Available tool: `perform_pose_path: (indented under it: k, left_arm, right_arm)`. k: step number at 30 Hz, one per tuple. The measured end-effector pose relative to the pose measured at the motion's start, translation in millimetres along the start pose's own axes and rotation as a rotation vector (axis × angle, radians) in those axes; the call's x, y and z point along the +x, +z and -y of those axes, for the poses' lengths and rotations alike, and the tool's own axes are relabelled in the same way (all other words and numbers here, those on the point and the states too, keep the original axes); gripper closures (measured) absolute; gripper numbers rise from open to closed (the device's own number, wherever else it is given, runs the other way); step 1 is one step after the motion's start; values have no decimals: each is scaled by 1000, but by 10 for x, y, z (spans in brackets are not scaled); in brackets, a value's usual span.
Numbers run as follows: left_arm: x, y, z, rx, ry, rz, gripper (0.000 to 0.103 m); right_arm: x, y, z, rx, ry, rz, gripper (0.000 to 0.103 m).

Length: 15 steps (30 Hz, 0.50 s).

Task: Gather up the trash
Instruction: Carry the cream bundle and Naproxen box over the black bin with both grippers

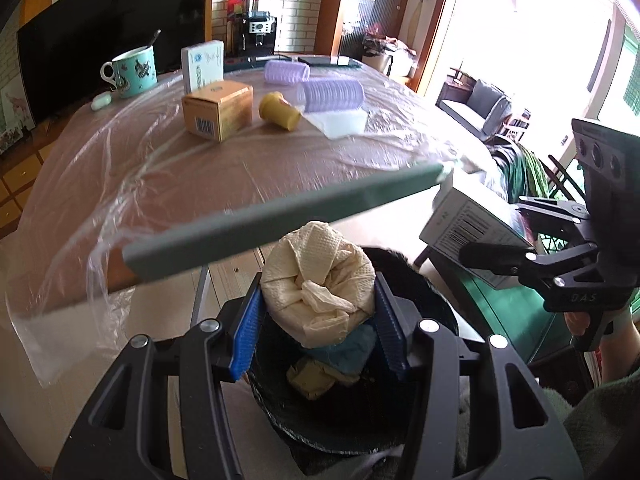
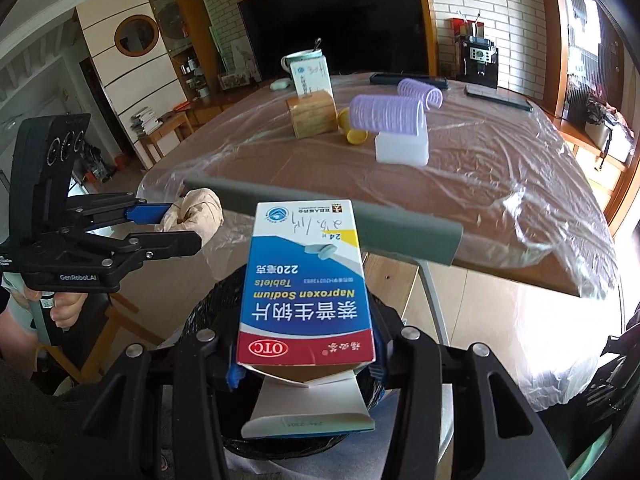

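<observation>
The black-lined trash bin (image 1: 352,420) is mostly covered by the crumpled cream paper wad (image 1: 320,284) and the gripper frame; its contents below are dim and unclear. In the right wrist view the blue-and-white medicine carton (image 2: 306,284) hides nearly all the bin. The teal patterned mug (image 2: 300,56) stands half behind a white upright box (image 2: 312,76). Small print on the cartons is unreadable.

The left gripper (image 1: 318,320) clamps a crumpled cream paper wad (image 1: 320,284) between its blue pads (image 1: 245,342), directly above a dark trash bin (image 1: 352,400) holding scraps. To its right, the right gripper (image 1: 486,258) grips a white barcoded box (image 1: 468,224). Ahead, beyond a grey bar (image 1: 280,216), a plastic-covered table (image 1: 160,168) carries boxes, purple rollers and a mug.
</observation>
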<state>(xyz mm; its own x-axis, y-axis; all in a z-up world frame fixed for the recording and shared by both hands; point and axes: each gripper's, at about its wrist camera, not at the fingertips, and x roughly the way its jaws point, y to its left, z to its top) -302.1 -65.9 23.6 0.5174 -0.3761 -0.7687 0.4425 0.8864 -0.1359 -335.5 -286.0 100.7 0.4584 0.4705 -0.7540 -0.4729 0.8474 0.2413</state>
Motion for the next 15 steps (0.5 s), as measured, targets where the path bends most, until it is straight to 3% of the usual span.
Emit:
perform_pose_path:
  k: [15]
  left_arm:
    - [203,-249,74,6,-16,-86,51]
  right_arm:
    - [290,-260,-80,-8,-3,-107,57]
